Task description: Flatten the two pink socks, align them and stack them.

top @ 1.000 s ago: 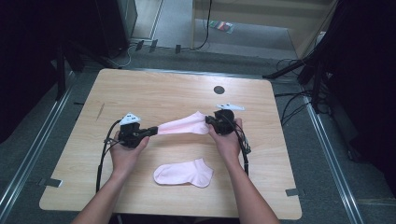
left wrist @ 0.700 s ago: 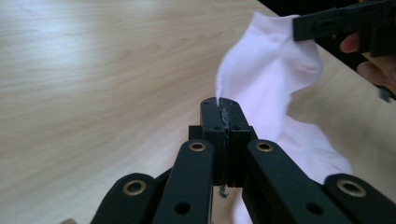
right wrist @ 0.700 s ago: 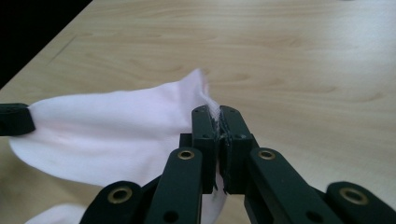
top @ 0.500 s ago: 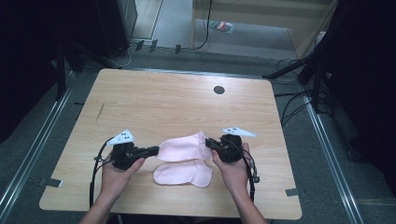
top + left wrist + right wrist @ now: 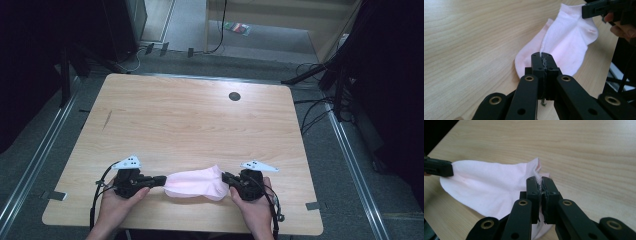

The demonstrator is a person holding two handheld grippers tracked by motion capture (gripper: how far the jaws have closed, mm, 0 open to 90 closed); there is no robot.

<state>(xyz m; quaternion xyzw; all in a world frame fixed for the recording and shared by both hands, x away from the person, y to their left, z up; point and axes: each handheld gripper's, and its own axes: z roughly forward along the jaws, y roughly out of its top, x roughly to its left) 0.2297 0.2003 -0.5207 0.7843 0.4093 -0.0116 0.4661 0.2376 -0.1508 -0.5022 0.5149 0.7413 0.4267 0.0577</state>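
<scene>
You hold a pink ankle sock (image 5: 196,182) stretched between your two grippers, low over the near edge of the desk (image 5: 200,120), about midway between its two near corners. Your left gripper (image 5: 161,180) has its jaws pressed together on one end of the sock; in the left gripper view the fabric (image 5: 564,42) runs straight out of the closed jaws toward the other tool. Your right gripper (image 5: 226,177) pinches the opposite end, and in the right gripper view a ribbed edge of the sock (image 5: 499,182) sits nipped between its jaws, which stand almost together with only the cloth between them. Both tools lie level and point inward at each other, your left hand (image 5: 117,202) and right hand (image 5: 255,207) gripping them from the near side. In both gripper views a second layer of pink cloth shows under the held sock, lying on the wood; whether it is a separate sock, you cannot tell from here. A small dark round hole (image 5: 234,96) sits in the desk near its far edge, well apart from the sock.
</scene>
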